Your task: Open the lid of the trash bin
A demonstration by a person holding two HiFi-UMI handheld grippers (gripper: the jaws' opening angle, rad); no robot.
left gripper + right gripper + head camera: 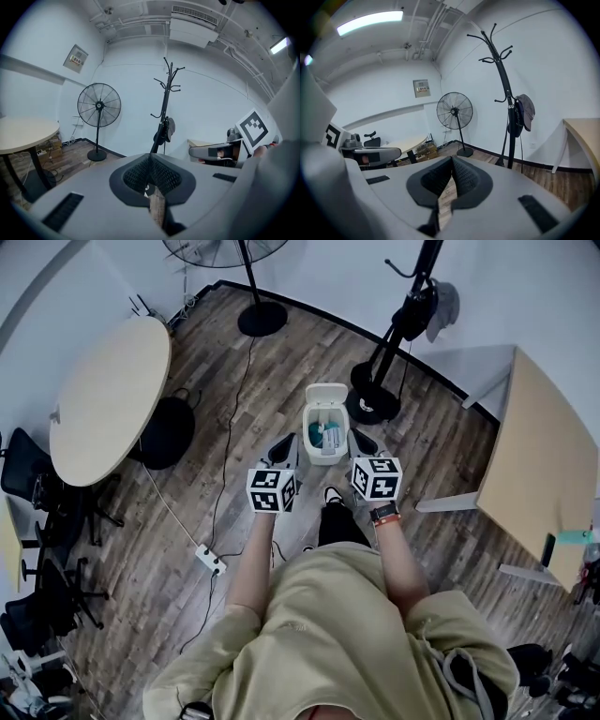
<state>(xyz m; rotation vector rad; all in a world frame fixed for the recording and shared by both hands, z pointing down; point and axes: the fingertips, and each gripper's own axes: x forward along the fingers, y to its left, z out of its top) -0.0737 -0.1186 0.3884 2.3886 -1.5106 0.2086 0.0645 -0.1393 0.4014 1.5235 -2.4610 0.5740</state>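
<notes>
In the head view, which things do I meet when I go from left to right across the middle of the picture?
Round table → left tool → trash bin, its lid up → right tool → rectangular table.

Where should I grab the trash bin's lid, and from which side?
The lid already looks swung back, standing at the far side of the trash bin, where it seems hinged. Pinch its free upper rim across the thin edge, coming from above on the person's side. That edge is probably the only part slim enough for two jaws.
</notes>
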